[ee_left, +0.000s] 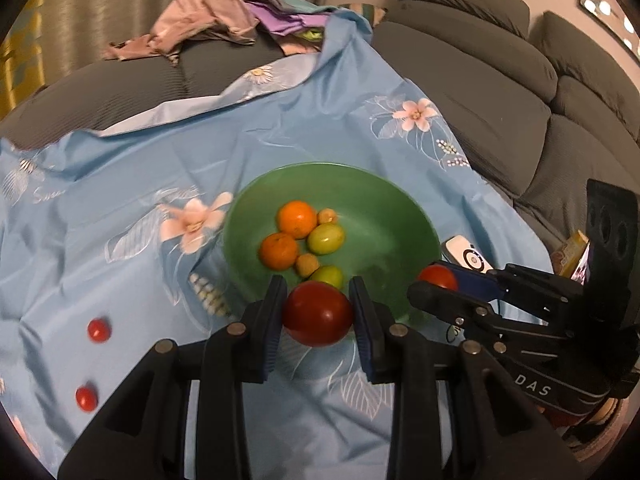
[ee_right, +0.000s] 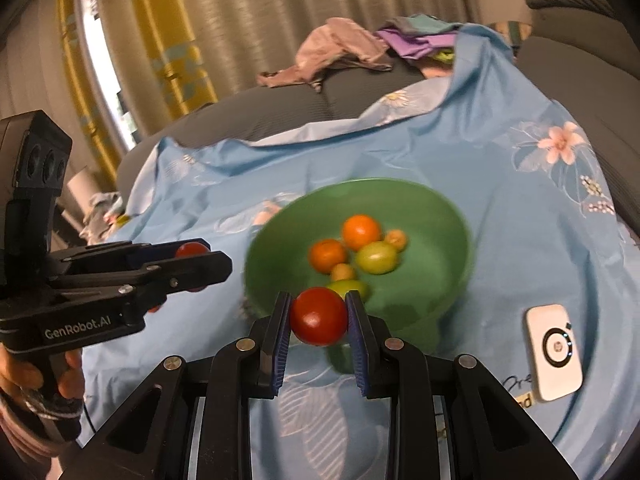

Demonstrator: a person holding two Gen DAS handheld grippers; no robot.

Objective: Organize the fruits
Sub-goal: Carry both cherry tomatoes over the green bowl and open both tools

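Note:
A green bowl [ee_left: 384, 216] stands on a blue flowered cloth [ee_left: 120, 184] and holds two oranges [ee_left: 297, 218], two green fruits [ee_left: 325, 238] and two small tan fruits. My left gripper [ee_left: 318, 312] is shut on a red tomato [ee_left: 318, 313] just above the bowl's near rim. My right gripper [ee_right: 319, 316] is shut on a second red tomato [ee_right: 319, 316] at the near rim of the bowl [ee_right: 440, 216]. Each gripper shows in the other's view, the right gripper [ee_left: 438, 280] beside the bowl's right edge and the left gripper [ee_right: 196, 258] to the bowl's left.
Two small red tomatoes [ee_left: 98, 330] [ee_left: 86, 398] lie on the cloth at the left. A white device [ee_right: 554, 352] lies on the cloth right of the bowl. A grey sofa [ee_left: 520, 92] surrounds the cloth, with a heap of clothes [ee_left: 224, 16] behind.

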